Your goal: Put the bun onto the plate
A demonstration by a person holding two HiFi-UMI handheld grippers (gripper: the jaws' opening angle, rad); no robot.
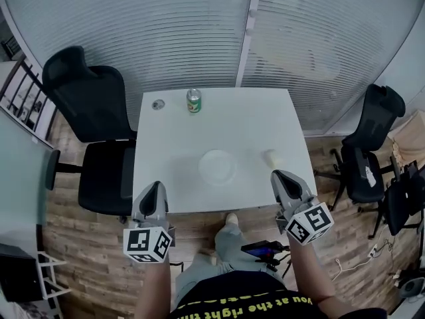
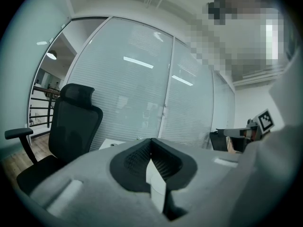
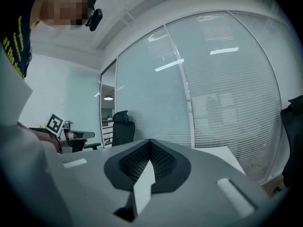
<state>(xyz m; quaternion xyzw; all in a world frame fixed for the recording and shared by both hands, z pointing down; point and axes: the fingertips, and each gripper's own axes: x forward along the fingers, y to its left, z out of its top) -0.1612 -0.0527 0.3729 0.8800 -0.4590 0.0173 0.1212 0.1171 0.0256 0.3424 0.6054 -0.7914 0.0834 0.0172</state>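
Left claw (image 1: 155, 186) and right claw (image 1: 277, 175), closed, at white table (image 1: 252, 128) between black chairs (image 1: 96, 121).

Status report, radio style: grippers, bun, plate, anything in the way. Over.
Left gripper and right gripper shut, empty, at near table edge. Bun on table, right of plate, untouched. Nothing between them; can at far edge.

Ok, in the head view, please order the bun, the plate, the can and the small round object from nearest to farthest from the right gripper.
1. Bun: just ahead of the right gripper, on the table's right part.
2. Plate: table's middle, further left.
3. Can: at the far edge.
4. Small round object: far left corner.
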